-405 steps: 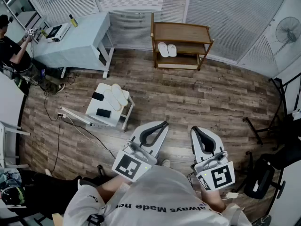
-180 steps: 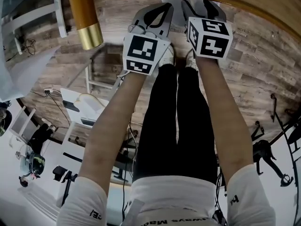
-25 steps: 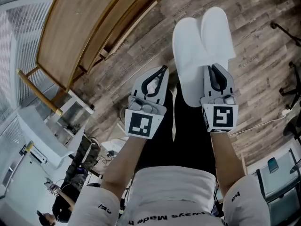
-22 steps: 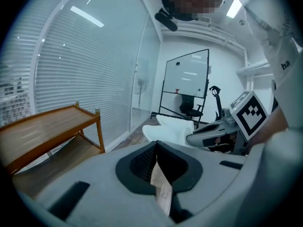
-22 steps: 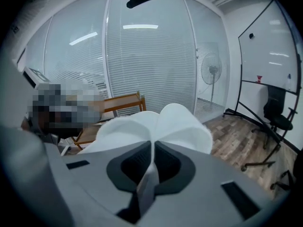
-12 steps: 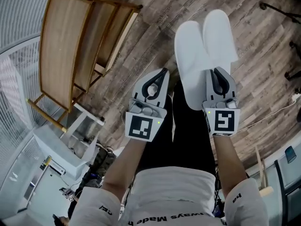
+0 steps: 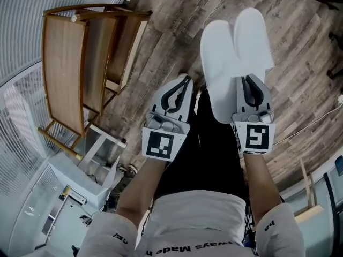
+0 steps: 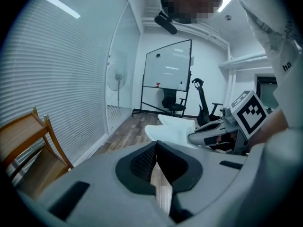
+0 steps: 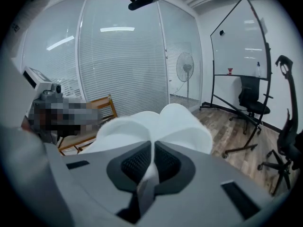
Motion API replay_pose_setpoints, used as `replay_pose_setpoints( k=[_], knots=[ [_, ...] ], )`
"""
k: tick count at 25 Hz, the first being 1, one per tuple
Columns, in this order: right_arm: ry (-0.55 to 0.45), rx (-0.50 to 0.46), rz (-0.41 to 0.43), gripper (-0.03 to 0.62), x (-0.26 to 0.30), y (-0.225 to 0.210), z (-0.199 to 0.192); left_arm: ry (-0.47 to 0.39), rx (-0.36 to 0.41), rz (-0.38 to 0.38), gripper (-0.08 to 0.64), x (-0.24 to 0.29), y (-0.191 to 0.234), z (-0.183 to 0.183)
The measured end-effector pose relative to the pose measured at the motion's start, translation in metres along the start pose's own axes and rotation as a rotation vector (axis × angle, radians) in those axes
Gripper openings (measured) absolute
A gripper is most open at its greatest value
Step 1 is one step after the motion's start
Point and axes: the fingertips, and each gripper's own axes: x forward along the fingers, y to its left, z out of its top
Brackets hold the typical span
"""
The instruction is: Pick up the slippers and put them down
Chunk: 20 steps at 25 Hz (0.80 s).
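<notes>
A pair of white slippers (image 7: 236, 52) hangs side by side above the wooden floor, soles toward the head view. My right gripper (image 7: 251, 82) is shut on their near edges; in the right gripper view the slippers (image 9: 156, 124) fan out just beyond the pinched jaws of the right gripper (image 9: 152, 144). My left gripper (image 7: 180, 83) is level with it to the left, shut and holding nothing. In the left gripper view the left gripper (image 8: 156, 144) has its pads meeting, and the slippers (image 8: 173, 126) and the right gripper (image 8: 215, 135) show to its right.
A wooden shelf rack (image 7: 80, 63) stands at the left, with a white table (image 7: 102, 149) below it. A cable (image 7: 308, 128) runs across the floor at the right. Office chairs (image 9: 253, 103), a whiteboard (image 9: 239, 41) and a fan (image 9: 185, 67) stand farther off.
Both grippers have swung sideways together with the slippers still gripped. The wooden rack has slid toward the left of the head view. Neither gripper's jaws have changed.
</notes>
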Motion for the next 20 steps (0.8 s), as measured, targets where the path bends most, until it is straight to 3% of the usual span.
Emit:
replay_pose_setpoints(
  k=[11, 20],
  knots=[
    [0.024, 0.004, -0.057, 0.023, 0.019, -0.004, 0.01, -0.016, 0.063, -0.067, 0.012, 0.021, 0.018, 0.005],
    [0.036, -0.006, -0.081, 0.023, 0.042, 0.003, 0.021, -0.023, 0.058, -0.113, 0.012, 0.031, 0.043, 0.008]
  ],
)
